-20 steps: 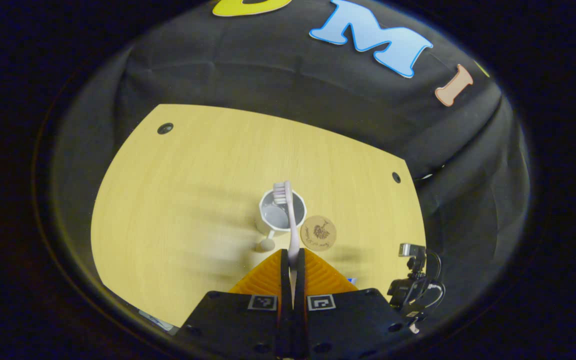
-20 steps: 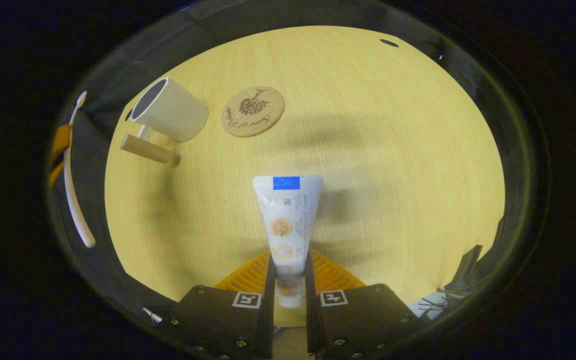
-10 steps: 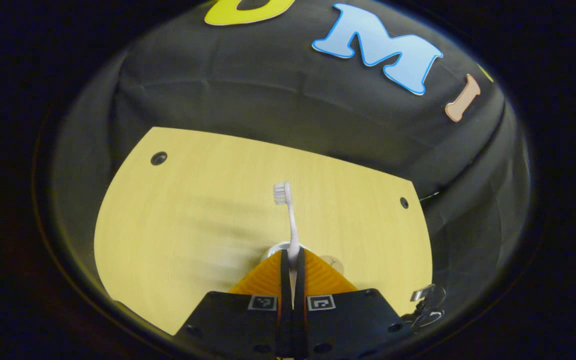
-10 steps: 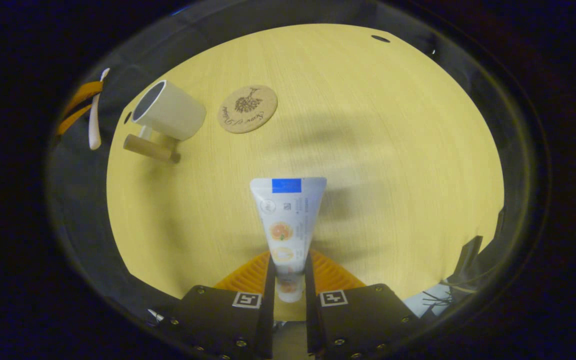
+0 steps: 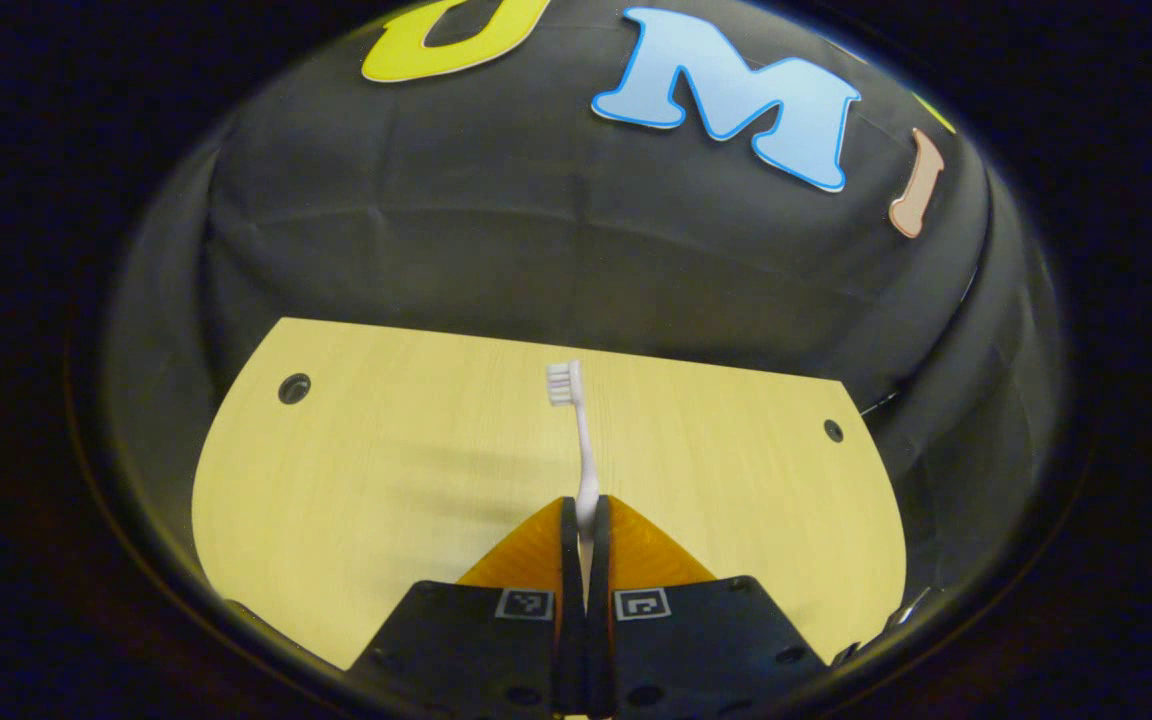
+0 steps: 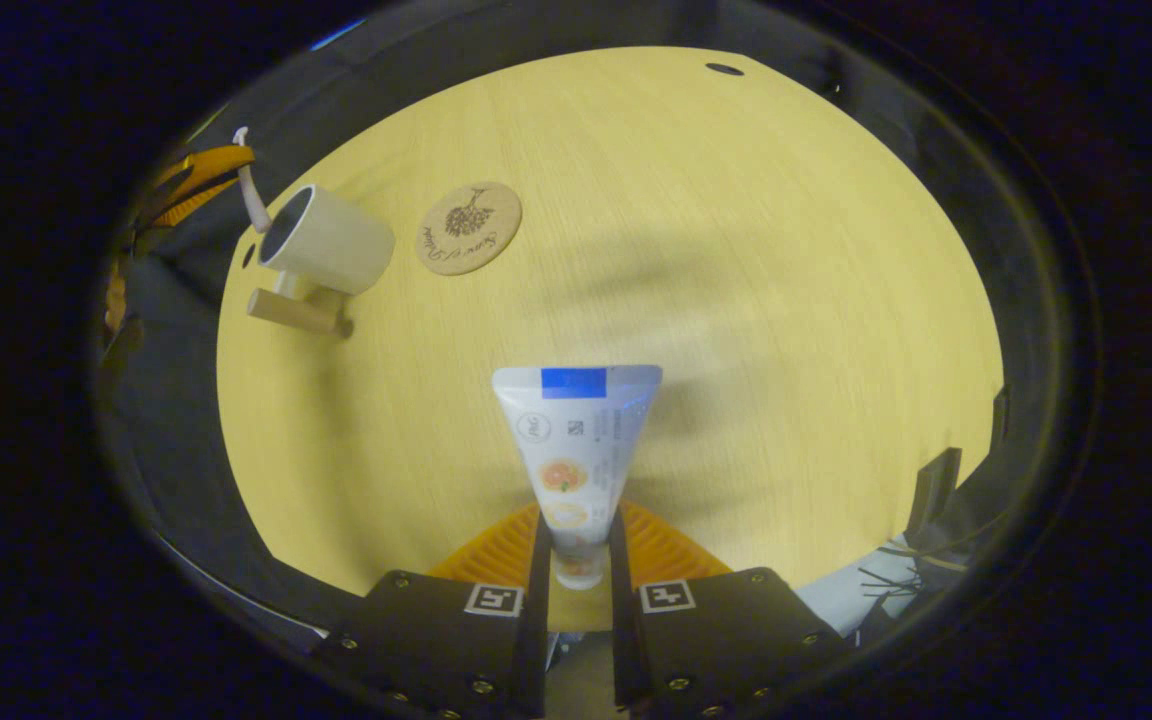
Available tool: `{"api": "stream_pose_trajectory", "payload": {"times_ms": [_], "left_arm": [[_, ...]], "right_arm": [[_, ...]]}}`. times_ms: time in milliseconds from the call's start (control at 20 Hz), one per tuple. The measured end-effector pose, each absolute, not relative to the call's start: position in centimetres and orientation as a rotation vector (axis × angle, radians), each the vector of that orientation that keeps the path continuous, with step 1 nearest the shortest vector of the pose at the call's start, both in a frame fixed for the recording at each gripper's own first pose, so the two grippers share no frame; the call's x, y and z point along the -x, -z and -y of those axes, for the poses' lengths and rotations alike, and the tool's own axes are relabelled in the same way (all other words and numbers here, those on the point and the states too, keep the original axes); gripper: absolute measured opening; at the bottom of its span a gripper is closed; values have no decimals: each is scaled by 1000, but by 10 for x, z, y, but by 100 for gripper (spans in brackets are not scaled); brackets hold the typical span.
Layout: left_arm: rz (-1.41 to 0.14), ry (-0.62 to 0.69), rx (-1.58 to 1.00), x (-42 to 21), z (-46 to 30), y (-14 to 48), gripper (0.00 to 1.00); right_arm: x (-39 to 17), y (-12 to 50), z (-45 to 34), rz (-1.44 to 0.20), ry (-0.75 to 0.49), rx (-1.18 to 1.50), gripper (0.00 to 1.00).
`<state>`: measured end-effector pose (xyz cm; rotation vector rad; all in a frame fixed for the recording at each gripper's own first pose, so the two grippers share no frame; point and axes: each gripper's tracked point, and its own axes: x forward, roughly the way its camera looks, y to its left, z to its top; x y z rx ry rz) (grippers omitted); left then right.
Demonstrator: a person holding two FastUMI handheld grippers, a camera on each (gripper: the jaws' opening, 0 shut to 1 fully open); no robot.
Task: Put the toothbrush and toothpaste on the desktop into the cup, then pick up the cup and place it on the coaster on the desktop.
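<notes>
Left gripper view: left claw (image 5: 584, 520) clamped on the slim white toothbrush (image 5: 581, 450), bristle head up, above the pale wood-grain table (image 5: 366, 470).

Right gripper view: right claw (image 6: 581, 545) clamped on the cap end of the flat white toothpaste (image 6: 576, 440) tube, crimped end pointing away. The white cylindrical cup (image 6: 328, 240) stands at the table's far left, a wooden peg handle on its near side. The round cork coaster (image 6: 468, 214) lies just right of the cup, apart from it. Above the cup's mouth, the other claw holds the toothbrush; its tip appears at the rim, though the edge distortion leaves this uncertain.
</notes>
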<state>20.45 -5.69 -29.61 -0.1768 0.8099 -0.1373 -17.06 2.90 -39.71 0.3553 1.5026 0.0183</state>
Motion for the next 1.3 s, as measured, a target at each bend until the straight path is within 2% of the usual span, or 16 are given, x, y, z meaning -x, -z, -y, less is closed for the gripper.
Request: {"api": "stream_pose_trajectory", "payload": {"times_ms": [150,200,250,300,350,500,550,600,700,750,800,900,950,1050,1300], "left_arm": [[-824,121,147,-202,52,313,8],[-829,117,147,-203,52,318,13],[-834,109,145,-201,50,323,8],[-842,100,141,-200,49,329,13],[-849,100,142,-196,50,333,8],[-878,105,145,-189,47,343,14],[-884,106,146,-187,49,344,19],[-887,110,151,-185,49,342,16],[-892,112,153,-183,50,343,20],[-894,112,149,-181,51,344,31],[-897,115,146,-179,49,344,36],[-897,108,142,-173,48,343,39],[-891,105,139,-171,46,343,46],[-888,99,128,-166,44,339,50],[-839,95,150,-149,29,312,48]], "right_arm": [[164,389,-22,-1481,0,-389,28],[162,386,-21,-1475,5,-400,28],[160,384,-18,-1469,11,-410,28],[158,383,-18,-1463,15,-418,28],[156,382,-17,-1458,19,-424,28],[153,380,-16,-1451,21,-440,28],[151,379,-16,-1451,20,-443,28],[150,379,-17,-1448,19,-446,28],[148,378,-17,-1445,14,-448,28],[147,377,-18,-1444,11,-448,28],[146,376,-19,-1443,7,-449,28],[141,372,-22,-1435,1,-452,28],[137,370,-23,-1429,-4,-453,28],[130,365,-24,-1414,-12,-452,28],[99,340,-32,-1350,-44,-453,27]]}}
